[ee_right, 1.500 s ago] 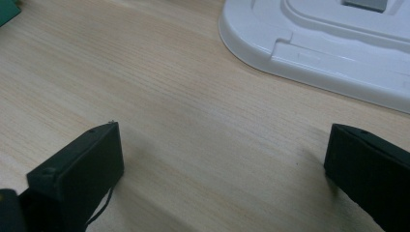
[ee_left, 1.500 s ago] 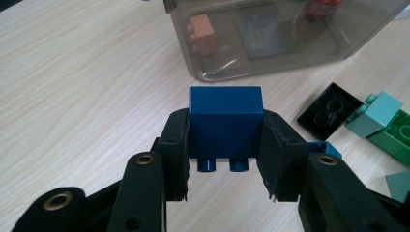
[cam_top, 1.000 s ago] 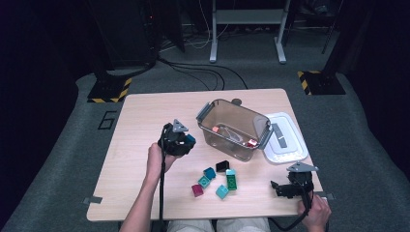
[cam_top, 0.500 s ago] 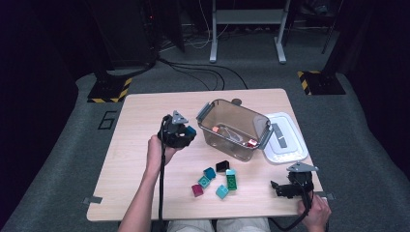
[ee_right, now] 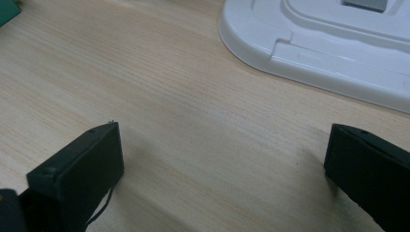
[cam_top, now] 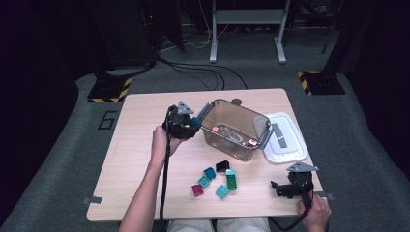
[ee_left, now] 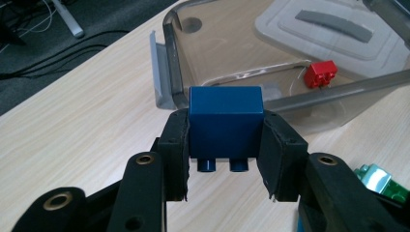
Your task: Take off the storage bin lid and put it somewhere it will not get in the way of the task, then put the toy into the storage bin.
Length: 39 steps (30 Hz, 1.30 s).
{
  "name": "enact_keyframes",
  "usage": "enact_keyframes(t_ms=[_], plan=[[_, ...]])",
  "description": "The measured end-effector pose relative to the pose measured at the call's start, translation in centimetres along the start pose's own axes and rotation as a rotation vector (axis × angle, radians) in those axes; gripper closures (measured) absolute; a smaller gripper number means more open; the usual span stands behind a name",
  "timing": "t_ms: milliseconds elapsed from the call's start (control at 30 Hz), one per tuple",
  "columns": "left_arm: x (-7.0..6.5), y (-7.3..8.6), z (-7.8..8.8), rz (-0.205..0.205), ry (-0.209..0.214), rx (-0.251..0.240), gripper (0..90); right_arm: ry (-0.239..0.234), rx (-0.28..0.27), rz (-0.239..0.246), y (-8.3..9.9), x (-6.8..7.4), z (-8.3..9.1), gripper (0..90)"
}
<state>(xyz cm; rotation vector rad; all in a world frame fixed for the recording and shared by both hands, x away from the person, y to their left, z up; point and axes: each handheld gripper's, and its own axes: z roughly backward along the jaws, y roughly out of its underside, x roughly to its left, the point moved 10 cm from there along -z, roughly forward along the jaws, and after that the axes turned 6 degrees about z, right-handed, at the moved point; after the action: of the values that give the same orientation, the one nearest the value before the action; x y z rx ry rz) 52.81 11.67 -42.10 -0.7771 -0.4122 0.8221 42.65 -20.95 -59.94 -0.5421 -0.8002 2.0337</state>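
Clear bin (cam_top: 261,126) holds a red brick (ee_left: 320,74); white lid (cam_top: 284,145) alongside.

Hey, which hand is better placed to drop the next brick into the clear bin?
Left. The left gripper already clamps a blue brick right beside the clear bin. The right gripper sits open and empty near the table's front edge, beside the white lid.

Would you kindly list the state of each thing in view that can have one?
left gripper: shut on the blue brick.
blue brick: held off the table, studs pointing toward the camera.
right gripper: open, nothing between its jaws.
clear bin: open, lid off, a red brick inside.
white lid: lying flat on the table beside the bin.
loose bricks: lying on the table.
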Motion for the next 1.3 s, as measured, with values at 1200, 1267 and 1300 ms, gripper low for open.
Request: enact_keyframes(t_ms=[1200,1267,1300], plan=[[-0.3,-4.0,-3.6,-0.031,-0.005,0.007,58.6,0.0,0.001,0.0,0.0,0.0,0.0,0.0],[-0.4,-4.1,-4.1,-0.032,-0.002,0.014,58.6,0.0,0.0,0.0,0.0,0.0,0.0,0.0],[-0.5,-4.2,-4.3,-0.033,-0.002,0.015,58.6,0.0,0.0,0.001,0.0,0.0,0.0,0.0]])
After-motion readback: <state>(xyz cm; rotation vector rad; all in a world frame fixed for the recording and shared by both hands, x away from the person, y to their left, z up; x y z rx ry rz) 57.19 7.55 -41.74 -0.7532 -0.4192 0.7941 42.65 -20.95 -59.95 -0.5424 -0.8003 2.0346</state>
